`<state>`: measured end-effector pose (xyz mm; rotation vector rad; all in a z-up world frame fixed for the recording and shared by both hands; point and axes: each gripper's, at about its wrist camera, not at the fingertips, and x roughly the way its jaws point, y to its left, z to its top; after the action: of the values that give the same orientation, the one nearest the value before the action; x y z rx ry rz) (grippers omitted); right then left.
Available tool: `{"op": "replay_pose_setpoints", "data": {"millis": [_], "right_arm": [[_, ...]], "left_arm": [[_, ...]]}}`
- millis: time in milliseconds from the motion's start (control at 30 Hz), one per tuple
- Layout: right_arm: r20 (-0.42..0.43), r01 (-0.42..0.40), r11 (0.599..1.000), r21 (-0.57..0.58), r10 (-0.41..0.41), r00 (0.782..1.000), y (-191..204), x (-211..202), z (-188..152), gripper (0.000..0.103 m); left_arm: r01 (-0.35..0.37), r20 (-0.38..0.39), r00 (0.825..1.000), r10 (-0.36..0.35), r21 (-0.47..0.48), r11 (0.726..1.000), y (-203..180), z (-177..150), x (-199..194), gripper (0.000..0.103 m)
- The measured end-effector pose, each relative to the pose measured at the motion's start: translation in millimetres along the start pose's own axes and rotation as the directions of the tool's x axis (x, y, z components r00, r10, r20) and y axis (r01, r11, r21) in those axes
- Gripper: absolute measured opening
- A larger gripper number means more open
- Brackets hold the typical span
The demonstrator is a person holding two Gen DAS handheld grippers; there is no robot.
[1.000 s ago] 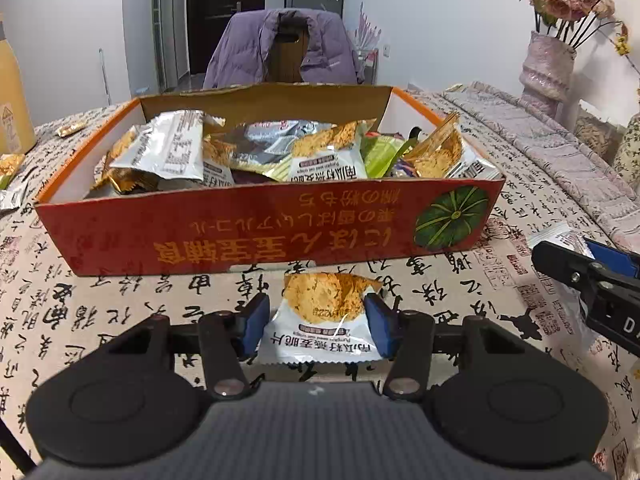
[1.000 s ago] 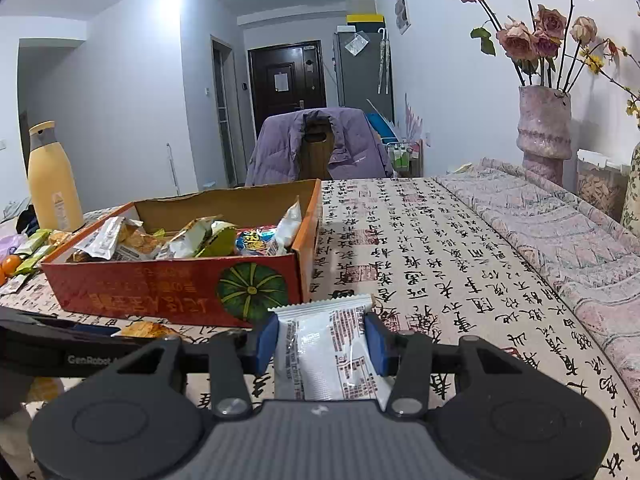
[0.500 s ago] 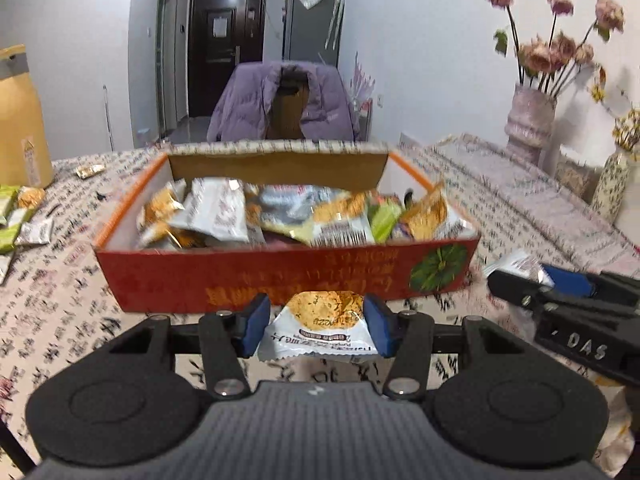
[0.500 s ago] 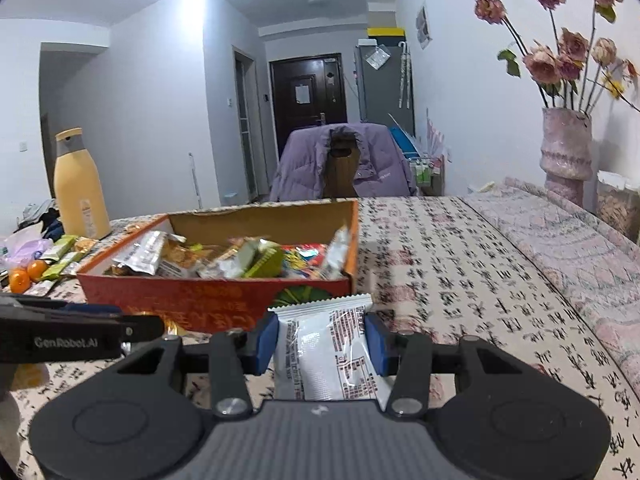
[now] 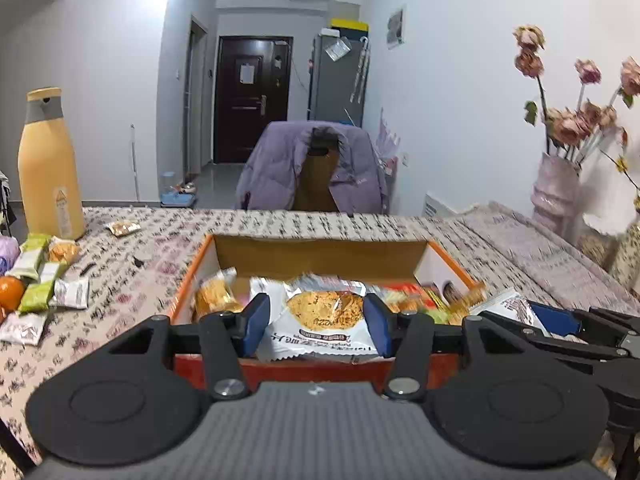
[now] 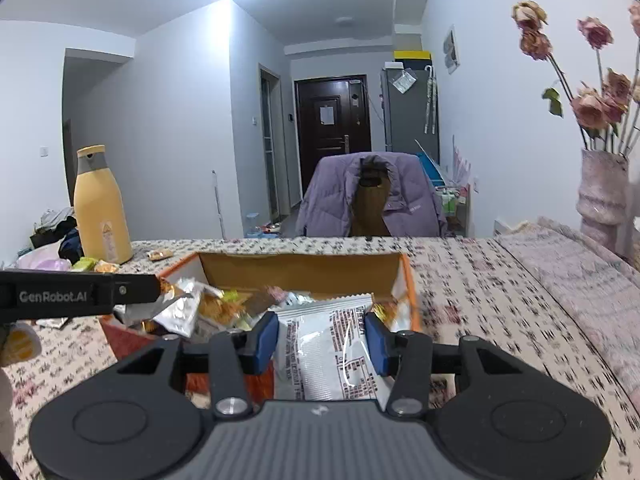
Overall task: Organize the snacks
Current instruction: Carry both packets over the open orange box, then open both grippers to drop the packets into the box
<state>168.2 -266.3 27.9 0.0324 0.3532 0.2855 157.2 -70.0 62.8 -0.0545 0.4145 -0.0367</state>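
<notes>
— Grippers first: what is each one doing?

— Left gripper (image 5: 316, 322) is clamped on a white snack packet (image 5: 320, 328) printed with a round golden crisp; both blue pads press its sides. Right gripper (image 6: 321, 338) is clamped the same way on a silver-white packet (image 6: 332, 344) with red print on its back.

— Where are those 2 packets relative to the box?

— Both hang in the air at the near edge of the orange cardboard box (image 5: 320, 250). In the left wrist view the crisp packet sits over the red front wall. In the right wrist view the silver packet is near the box's right front corner.

— What is in the box?

— Mixed snack wrappers (image 6: 188, 308), foil, yellow and green ones, piled loosely. How many, I cannot tell.

— Anything left on the table?

— Yes. On the patterned tablecloth (image 5: 132, 288), left of the box, lie several small packets (image 5: 44, 284), some green, some white, beside an orange fruit (image 5: 10, 294). 1 more packet (image 5: 124, 227) lies near a tall yellow bottle (image 5: 50, 164).

— And behind?

— Chair with a purple jacket (image 6: 372, 200), and a vase of dried roses (image 6: 600, 196) at the right.
</notes>
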Motion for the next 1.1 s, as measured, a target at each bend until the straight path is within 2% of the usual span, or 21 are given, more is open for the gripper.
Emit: {"op": "replay_pose_setpoints", "data": {"millis": [467, 700, 800, 900, 933, 967, 1033, 1067, 1100], "right_arm": [[0.018, 0.02, 1.0, 0.008, -0.021, 1.0, 12, 64, 41, 0.046], [0.018, 0.042, 0.999, -0.001, -0.042, 0.999, 11, 87, 29, 0.046], [0.003, 0.034, 0.999, 0.002, -0.034, 0.999, 9, 92, 24, 0.046], [-0.009, 0.033, 0.999, 0.016, -0.032, 0.999, 6, 95, 20, 0.05], [-0.013, 0.036, 0.999, 0.021, -0.035, 0.999, 4, 94, 19, 0.051], [-0.013, 0.037, 0.999, 0.027, -0.037, 0.999, 2, 94, 18, 0.053], [-0.007, 0.041, 0.998, 0.041, -0.04, 0.999, -1, 92, 17, 0.075], [0.0, 0.043, 0.998, 0.049, -0.043, 0.999, -2, 90, 16, 0.084], [0.009, 0.043, 0.997, 0.057, -0.044, 0.999, -2, 89, 16, 0.097]], "left_arm": [[-0.05, 0.033, 0.998, 0.052, -0.058, 0.997, 26, 36, 57, 0.053], [-0.07, 0.039, 0.997, 0.074, -0.088, 0.994, 38, 25, 82, 0.053], [-0.078, 0.019, 0.997, 0.079, -0.074, 0.994, 40, 19, 91, 0.053], [-0.065, 0.006, 0.998, 0.066, -0.082, 0.994, 45, 15, 96, 0.054], [-0.06, 0.003, 0.998, 0.061, -0.089, 0.994, 47, 13, 96, 0.059], [-0.055, -0.001, 0.999, 0.055, -0.096, 0.994, 50, 12, 97, 0.072], [-0.053, 0.007, 0.999, 0.054, -0.116, 0.992, 54, 11, 96, 0.094], [-0.055, 0.02, 0.998, 0.058, -0.123, 0.991, 55, 11, 94, 0.101], [-0.049, 0.036, 0.998, 0.054, -0.127, 0.991, 57, 11, 91, 0.103]]}}
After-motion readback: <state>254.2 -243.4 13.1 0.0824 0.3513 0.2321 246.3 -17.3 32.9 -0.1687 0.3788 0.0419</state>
